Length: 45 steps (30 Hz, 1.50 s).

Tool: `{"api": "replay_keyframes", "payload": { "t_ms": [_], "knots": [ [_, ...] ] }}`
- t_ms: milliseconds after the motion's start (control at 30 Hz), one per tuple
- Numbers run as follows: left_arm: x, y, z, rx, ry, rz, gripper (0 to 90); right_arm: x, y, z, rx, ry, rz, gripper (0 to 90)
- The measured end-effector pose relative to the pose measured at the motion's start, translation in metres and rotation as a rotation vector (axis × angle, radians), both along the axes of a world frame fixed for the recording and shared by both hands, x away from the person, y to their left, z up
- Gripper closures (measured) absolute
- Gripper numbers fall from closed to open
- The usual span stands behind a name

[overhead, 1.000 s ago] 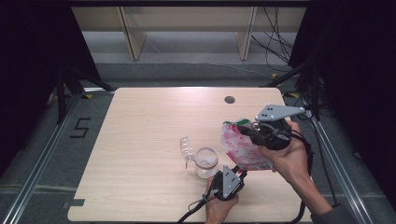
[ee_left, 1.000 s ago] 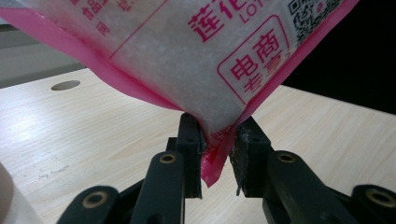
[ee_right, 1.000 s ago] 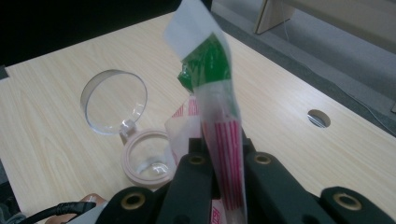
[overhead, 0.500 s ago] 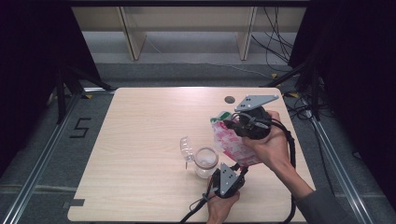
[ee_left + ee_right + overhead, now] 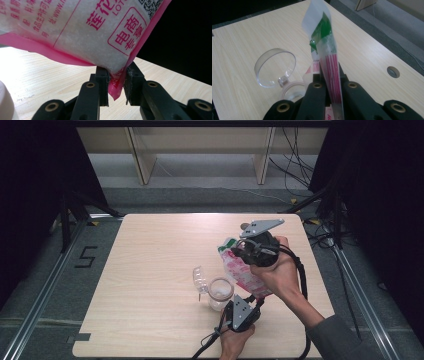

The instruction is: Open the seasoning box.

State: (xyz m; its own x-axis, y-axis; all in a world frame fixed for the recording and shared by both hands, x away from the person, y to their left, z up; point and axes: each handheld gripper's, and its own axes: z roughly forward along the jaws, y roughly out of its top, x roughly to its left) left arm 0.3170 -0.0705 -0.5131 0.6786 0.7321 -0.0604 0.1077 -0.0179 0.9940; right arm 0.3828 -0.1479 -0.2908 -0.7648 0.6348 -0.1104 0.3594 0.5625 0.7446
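Note:
A pink-and-white bag of white granules point(image 5: 246, 272) with a green top hangs tilted over the table's right half. My right gripper point(image 5: 238, 253) is shut on its upper part; in the right gripper view the black jaws point(image 5: 329, 72) pinch the striped edge below the green top point(image 5: 322, 35). My left gripper point(image 5: 252, 300) is shut on the bag's lower pink corner point(image 5: 116, 86), coming from the front edge. A small clear jar point(image 5: 220, 292) stands just left of the bag, its hinged lid point(image 5: 199, 279) flipped open to the left. The bag's top points toward the jar.
A round hole point(image 5: 393, 71) sits in the table near its far right edge. Bare wood point(image 5: 150, 265) stretches over the left half. Behind the table stand shelf legs point(image 5: 142, 157), with cables point(image 5: 300, 170) on the floor at the right.
My right gripper has carried the bag's top to the left and closer to the jar, tilting the bag more. The left gripper has stayed on the lower corner.

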Motion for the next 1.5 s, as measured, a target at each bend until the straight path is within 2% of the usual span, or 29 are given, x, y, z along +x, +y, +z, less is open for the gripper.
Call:
{"api": "replay_keyframes", "payload": {
  "t_ms": [267,300,333,400,500,533,567,600,633,667,700,733,767,867,900,967,1000,1033,1100,1200,1333,1367,1400,1467,1500],
  "knots": [
    [-0.001,-0.002,0.001,-0.015,0.001,-0.012,75.3,0.002,0.009,-0.003,-0.020,0.012,-0.003,90.0],
    [-0.002,-0.002,0.002,-0.016,0.002,-0.013,75.3,0.004,0.011,-0.004,-0.021,-0.006,0.010,90.0],
    [-0.002,-0.002,0.002,-0.020,0.001,-0.016,75.3,0.003,0.012,-0.003,-0.026,0.013,0.010,90.0],
    [-0.002,-0.002,0.003,-0.021,-0.001,-0.021,75.4,0.004,0.014,-0.003,-0.029,0.017,0.004,90.0],
    [-0.002,-0.003,0.003,-0.030,0.004,-0.025,75.4,0.005,0.017,-0.005,-0.035,0.016,0.004,90.0],
    [-0.001,-0.002,0.003,-0.023,-0.005,-0.027,75.4,0.005,0.018,-0.005,-0.037,0.014,0.010,90.0],
    [-0.001,-0.002,0.003,-0.025,-0.006,-0.028,75.4,0.006,0.020,-0.006,-0.041,0.001,0.015,90.0],
    [-0.001,-0.002,0.003,-0.025,-0.004,-0.028,75.4,0.006,0.021,-0.005,-0.052,0.025,0.017,90.0],
    [-0.002,-0.003,0.003,-0.032,0.002,-0.028,75.4,0.006,0.023,-0.007,-0.047,0.012,0.007,90.0],
    [-0.002,-0.003,0.003,-0.033,0.003,-0.029,75.4,0.006,0.025,-0.007,-0.055,0.028,0.015,90.0],
    [-0.002,-0.003,0.003,-0.040,0.003,-0.029,75.4,0.006,0.026,-0.008,-0.059,0.024,0.017,90.0],
    [-0.002,-0.002,0.003,-0.032,-0.004,-0.028,75.4,0.006,0.028,-0.008,-0.065,0.032,0.019,90.0],
    [-0.002,-0.003,0.003,-0.040,0.003,-0.030,75.4,0.008,0.029,-0.010,-0.073,0.007,0.035,90.0],
    [-0.003,-0.003,0.004,-0.036,0.000,-0.034,75.5,0.009,0.031,-0.011,-0.081,0.005,0.041,90.0],
    [-0.003,-0.003,0.004,-0.031,-0.001,-0.035,75.5,0.008,0.032,-0.011,-0.082,0.023,0.031,90.0],
    [-0.003,-0.003,0.004,-0.033,0.001,-0.035,75.5,0.009,0.033,-0.012,-0.084,0.028,0.032,90.0],
    [-0.003,-0.003,0.004,-0.032,0.001,-0.038,75.5,0.010,0.033,-0.013,-0.086,0.008,0.038,90.0],
    [-0.003,-0.003,0.003,-0.030,0.000,-0.041,75.5,0.011,0.033,-0.013,-0.091,0.017,0.049,90.0],
    [-0.003,-0.003,0.003,-0.031,0.003,-0.041,75.5,0.009,0.035,-0.014,-0.085,0.032,0.021,90.0],
    [-0.004,-0.004,0.003,-0.037,0.005,-0.045,75.5,0.010,0.035,-0.014,-0.092,0.038,0.034,90.0],
    [-0.004,-0.005,0.002,-0.030,0.006,-0.046,75.5,0.009,0.034,-0.016,-0.088,0.044,0.023,90.0],
    [-0.004,-0.005,0.002,-0.026,0.004,-0.047,75.5,0.009,0.034,-0.017,-0.085,0.034,0.016,90.0],
    [-0.004,-0.005,0.002,-0.012,-0.006,-0.049,75.5,0.009,0.034,-0.017,-0.089,0.041,0.019,90.0],
    [-0.004,-0.007,0.001,-0.024,0.007,-0.049,75.5,0.009,0.032,-0.018,-0.092,0.044,0.019,90.0],
    [-0.004,-0.007,0.001,-0.026,0.004,-0.052,75.5,0.010,0.032,-0.019,-0.097,0.036,0.040,90.0]
  ]
}}
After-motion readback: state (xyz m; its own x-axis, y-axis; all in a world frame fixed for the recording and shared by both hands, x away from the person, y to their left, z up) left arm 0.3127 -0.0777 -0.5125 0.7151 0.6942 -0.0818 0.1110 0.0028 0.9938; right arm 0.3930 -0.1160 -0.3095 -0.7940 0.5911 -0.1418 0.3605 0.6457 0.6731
